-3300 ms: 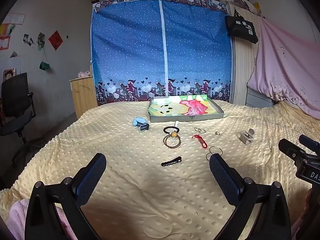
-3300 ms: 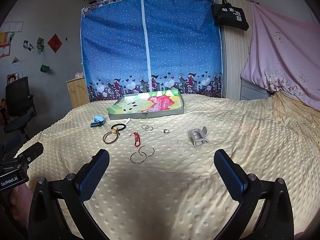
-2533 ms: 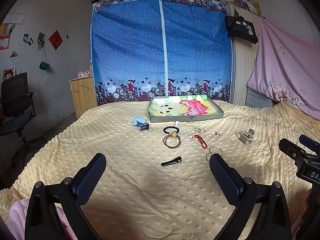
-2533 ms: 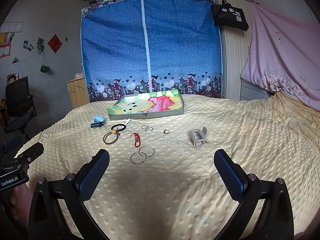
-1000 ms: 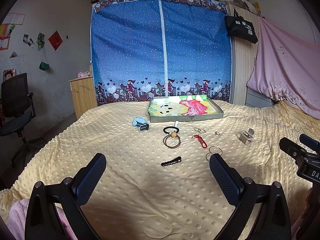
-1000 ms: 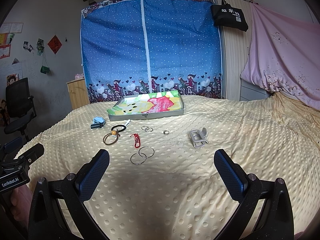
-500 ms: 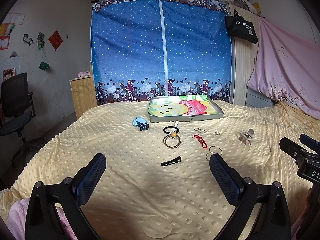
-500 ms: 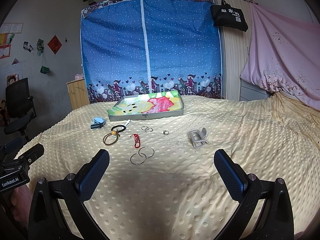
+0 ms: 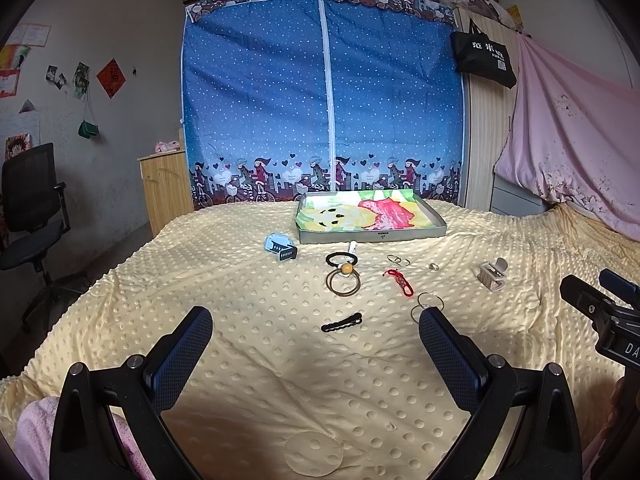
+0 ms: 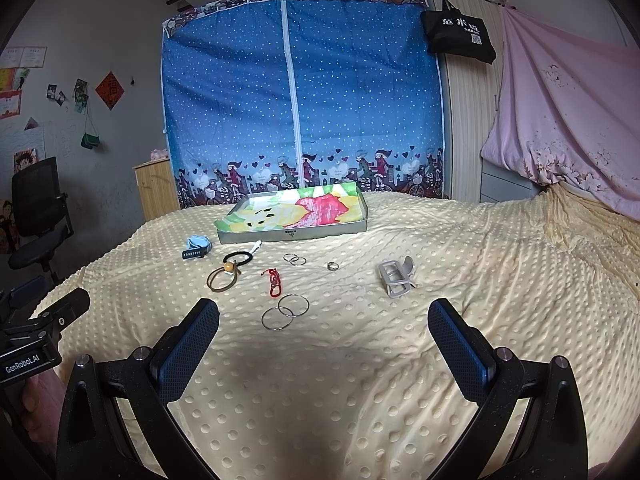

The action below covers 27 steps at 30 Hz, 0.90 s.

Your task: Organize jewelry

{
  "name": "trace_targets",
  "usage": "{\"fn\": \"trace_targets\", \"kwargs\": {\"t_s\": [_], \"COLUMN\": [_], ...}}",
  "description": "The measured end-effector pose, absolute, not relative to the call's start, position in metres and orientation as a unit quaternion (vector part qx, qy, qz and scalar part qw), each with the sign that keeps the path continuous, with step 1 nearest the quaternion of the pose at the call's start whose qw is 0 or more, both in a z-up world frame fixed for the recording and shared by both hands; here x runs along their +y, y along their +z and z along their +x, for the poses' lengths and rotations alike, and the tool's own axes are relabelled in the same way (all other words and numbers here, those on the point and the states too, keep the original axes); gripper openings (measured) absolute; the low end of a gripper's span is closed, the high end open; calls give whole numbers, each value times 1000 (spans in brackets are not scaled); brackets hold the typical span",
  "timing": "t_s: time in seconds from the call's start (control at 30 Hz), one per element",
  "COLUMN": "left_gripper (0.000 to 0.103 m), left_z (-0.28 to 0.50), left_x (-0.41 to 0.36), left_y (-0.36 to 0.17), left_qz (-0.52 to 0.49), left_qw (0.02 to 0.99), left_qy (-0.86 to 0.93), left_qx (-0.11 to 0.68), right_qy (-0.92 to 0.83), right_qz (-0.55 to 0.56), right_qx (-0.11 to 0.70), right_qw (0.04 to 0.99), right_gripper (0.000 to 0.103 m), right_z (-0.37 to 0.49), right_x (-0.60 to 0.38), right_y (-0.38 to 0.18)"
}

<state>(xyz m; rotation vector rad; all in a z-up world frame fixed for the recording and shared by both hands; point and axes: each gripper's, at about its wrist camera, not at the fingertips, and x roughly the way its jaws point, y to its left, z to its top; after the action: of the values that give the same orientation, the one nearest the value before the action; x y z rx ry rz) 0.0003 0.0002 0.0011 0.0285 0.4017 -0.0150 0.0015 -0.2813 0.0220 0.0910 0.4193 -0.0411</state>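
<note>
Nothing has moved; both my left gripper (image 9: 314,322) and right gripper (image 10: 324,312) hover spread apart, empty. Thin hoop earrings (image 10: 285,312) could slip on the bumpy blanket (image 10: 360,380).

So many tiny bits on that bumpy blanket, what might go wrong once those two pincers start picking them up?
Both the left gripper and right gripper hang open, holding nothing.

1. The small ring lies low between the blanket's bumps, so wide fingers may pinch fabric instead.
2. The two big hoops overlap, so lifting one may drag the other.
3. The red cord is limp and could slip out on the way to the tray.
</note>
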Motion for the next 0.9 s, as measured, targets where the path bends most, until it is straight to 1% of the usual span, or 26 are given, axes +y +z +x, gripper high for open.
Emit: {"fn": "trace_targets", "kwargs": {"t_s": [0.3,0.53,0.7,0.9], "left_gripper": [103,103,103,103], "left_z": [27,72,109,144], "left_x": [0,-5,-6,-6], "left_y": [23,36,24,-8], "left_qz": [2,13,16,20], "left_qw": [979,980,975,962], "left_qy": [-20,-18,-24,-29], "left_qx": [204,197,222,271], "right_qy": [-8,8,26,46], "right_qz": [35,20,30,52], "right_qx": [197,193,202,239], "right_qw": [980,981,979,969], "right_gripper": [102,102,102,102], "right_z": [26,76,116,150], "right_x": [-281,-280,-284,-285], "right_y": [37,46,37,4]}}
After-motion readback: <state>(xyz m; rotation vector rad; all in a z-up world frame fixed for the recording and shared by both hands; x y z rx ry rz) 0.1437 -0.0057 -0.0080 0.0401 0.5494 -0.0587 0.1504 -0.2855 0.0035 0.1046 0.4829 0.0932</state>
